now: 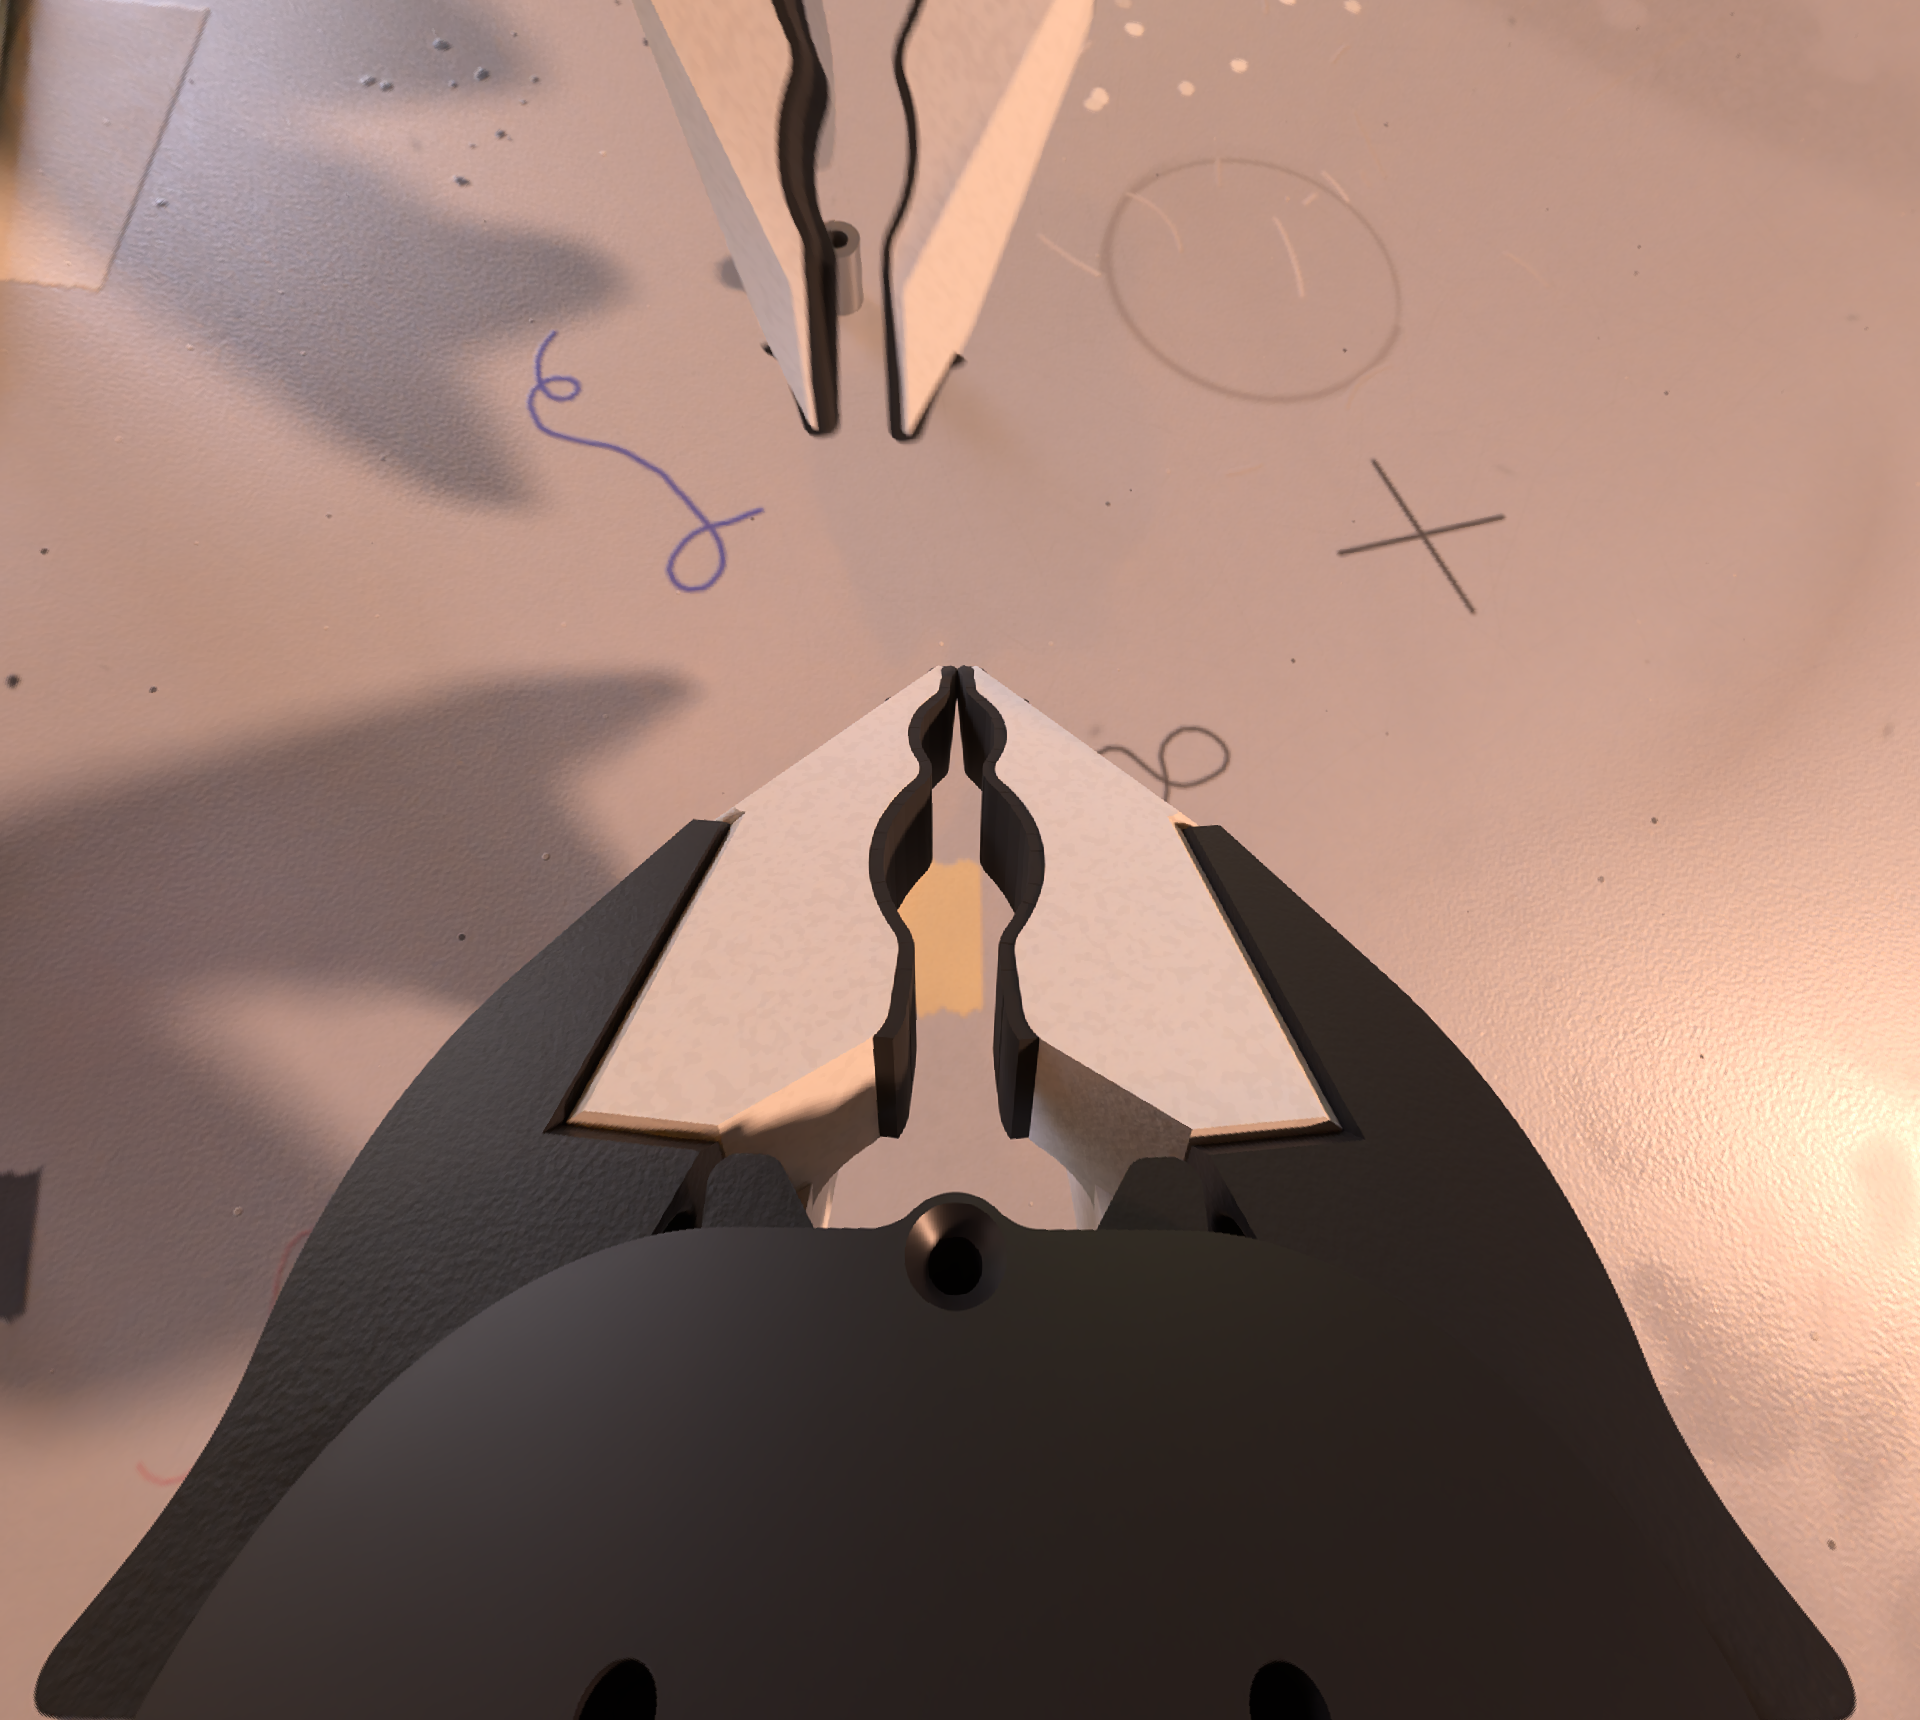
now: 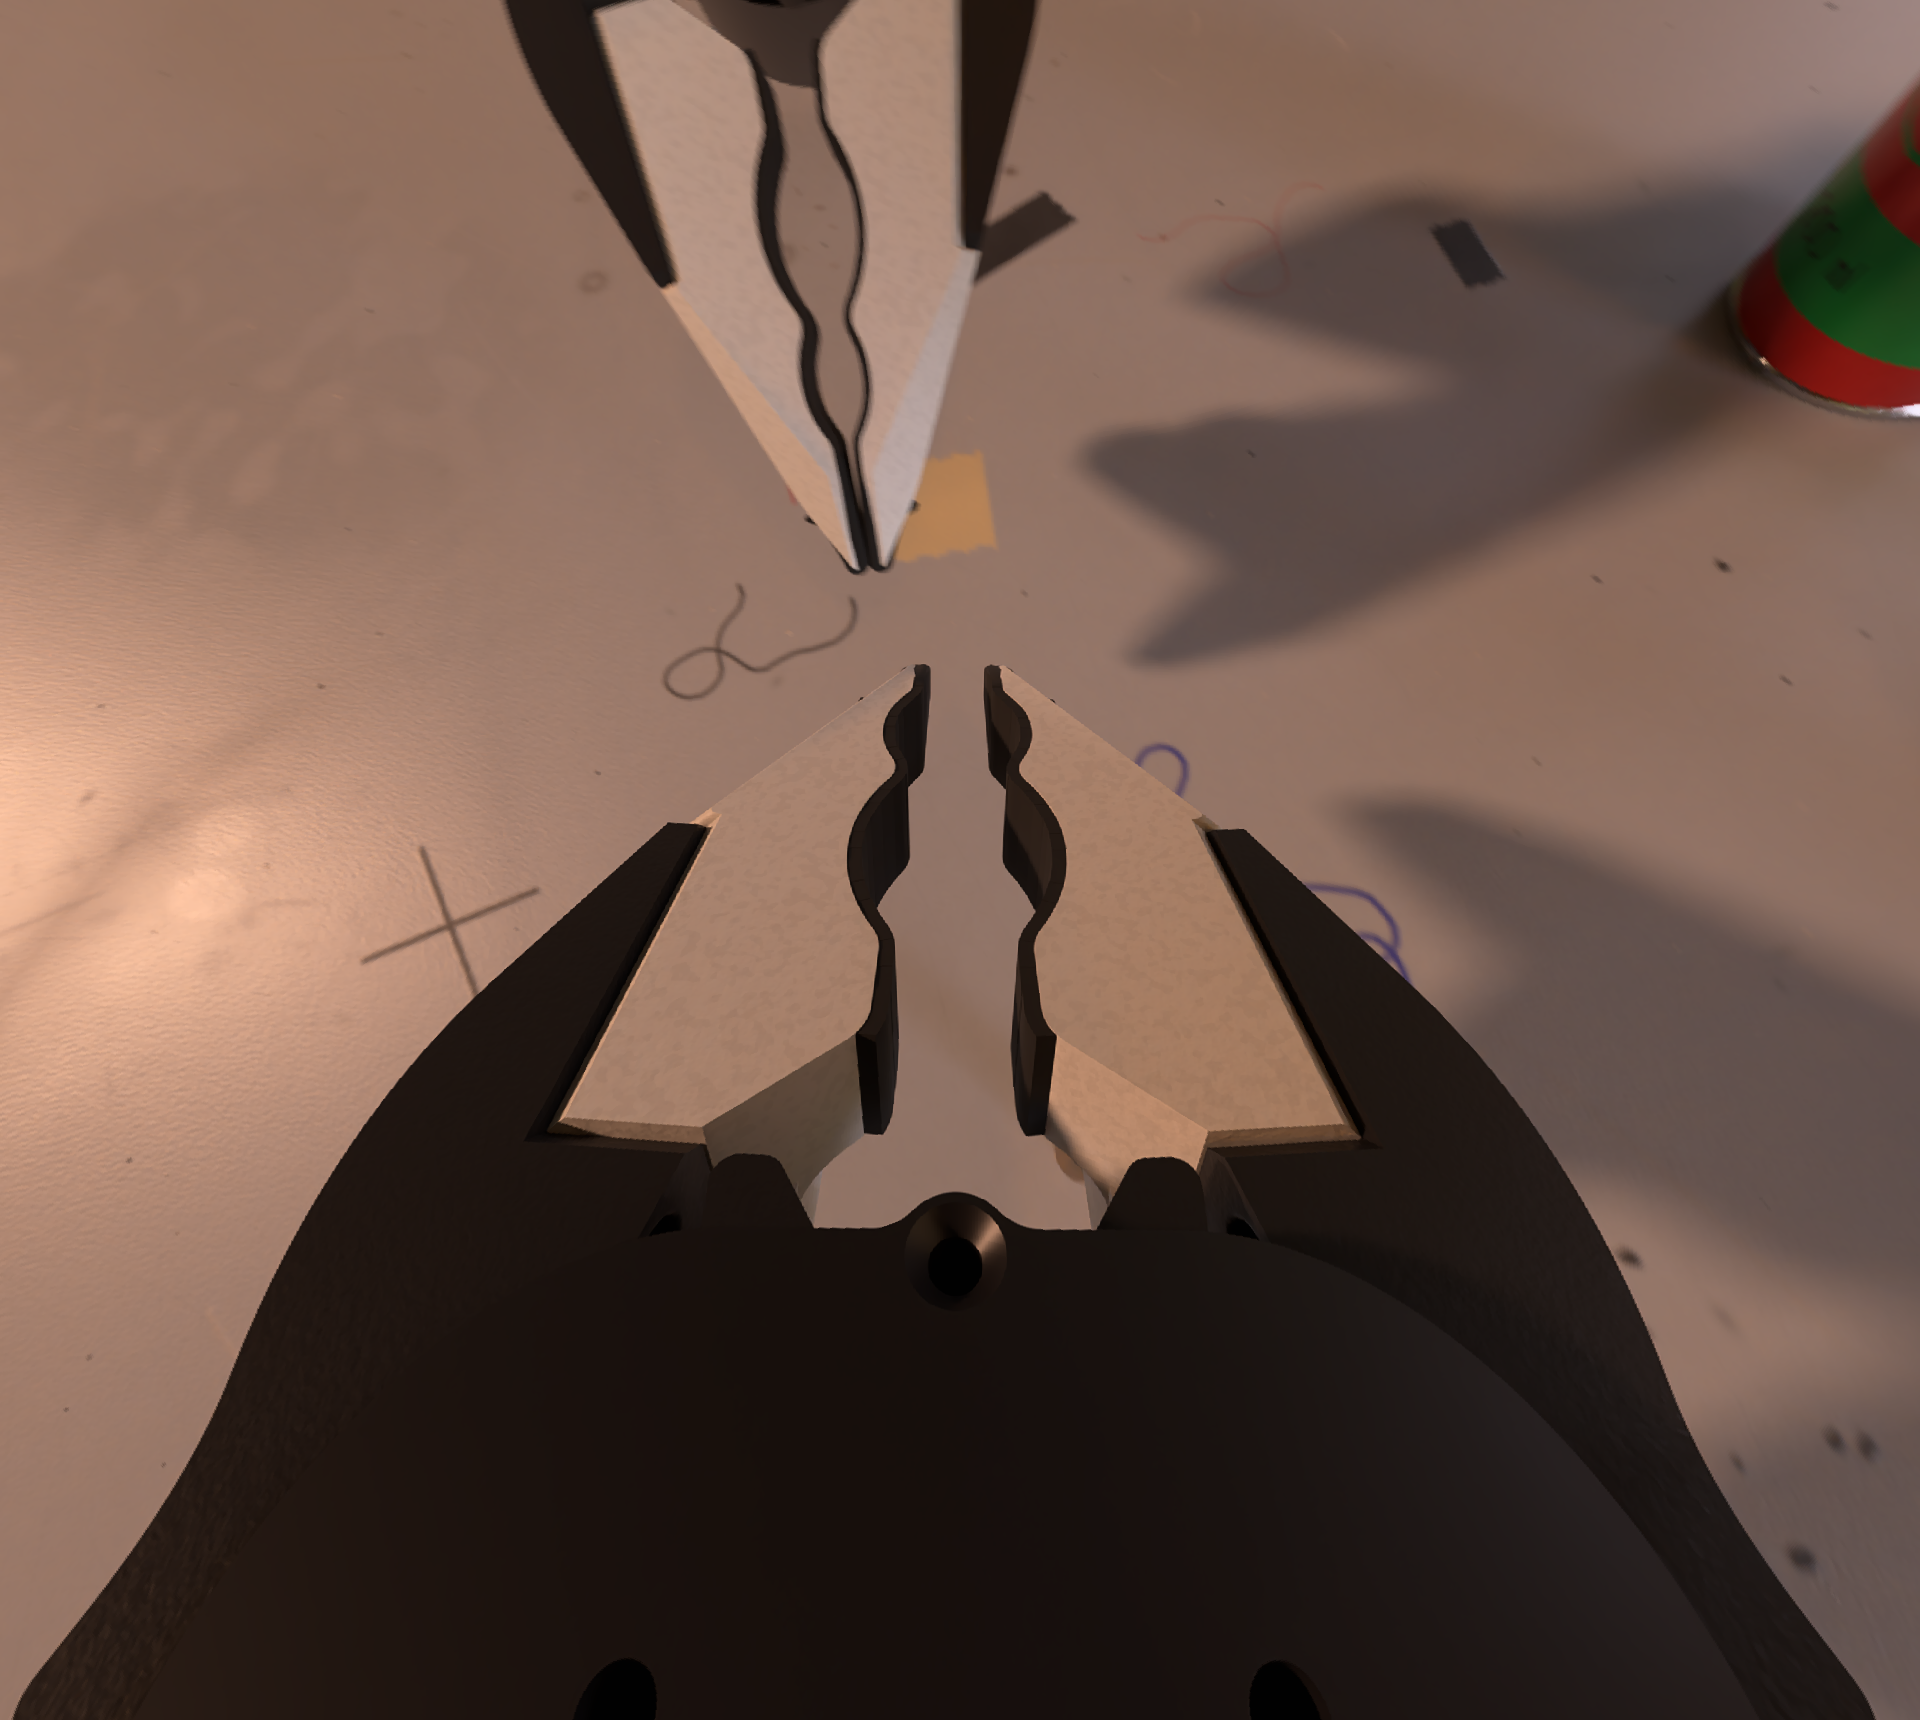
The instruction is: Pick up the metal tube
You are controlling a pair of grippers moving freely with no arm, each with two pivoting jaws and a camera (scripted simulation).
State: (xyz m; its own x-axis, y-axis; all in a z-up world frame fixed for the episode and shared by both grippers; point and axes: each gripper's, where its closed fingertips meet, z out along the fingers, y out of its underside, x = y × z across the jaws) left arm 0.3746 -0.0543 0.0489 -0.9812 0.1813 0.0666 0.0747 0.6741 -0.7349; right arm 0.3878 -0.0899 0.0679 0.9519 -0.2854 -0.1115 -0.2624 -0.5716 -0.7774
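Observation:
The metal tube is a small grey cylinder standing upright on the beige table. In the left wrist view I see it through the narrow gap between the right gripper's fingers, partly hidden by them. It does not show in the right wrist view. My right gripper is slightly open and empty; it also shows in the left wrist view, pointing toward my left gripper. My left gripper is shut and empty, tip to tip with the right one; it also shows in the right wrist view.
A red and green can stands at the far right. A yellow tape patch and grey tape strips lie flat on the table. A drawn circle, a cross and a blue scribble mark it.

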